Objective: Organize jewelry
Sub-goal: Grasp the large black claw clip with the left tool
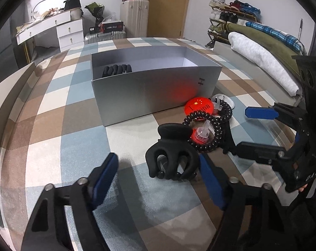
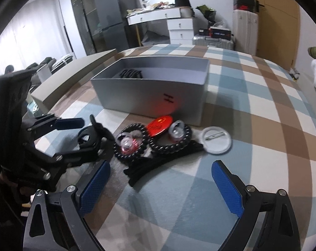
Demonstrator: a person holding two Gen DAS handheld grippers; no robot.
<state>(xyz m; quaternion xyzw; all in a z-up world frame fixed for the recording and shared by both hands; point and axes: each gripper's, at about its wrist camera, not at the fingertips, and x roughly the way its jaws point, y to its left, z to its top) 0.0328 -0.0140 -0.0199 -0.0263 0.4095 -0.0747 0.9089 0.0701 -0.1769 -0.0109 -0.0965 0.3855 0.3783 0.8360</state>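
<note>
I am holding my left tongs apart around the matte black plastic claw hair clip lying on the blue, brown and cream checked bed cover; one blue pad is just beside it, the other well clear, so nothing is gripped. My right tongs are gaping empty near the pile: black spiral hair ties, a red round badge and a white pin-back badge, all just in front of the open silver cardboard box. I am judging that an uneven squeeze could flip the curved clip aside, or snag the coil beside it.
</note>
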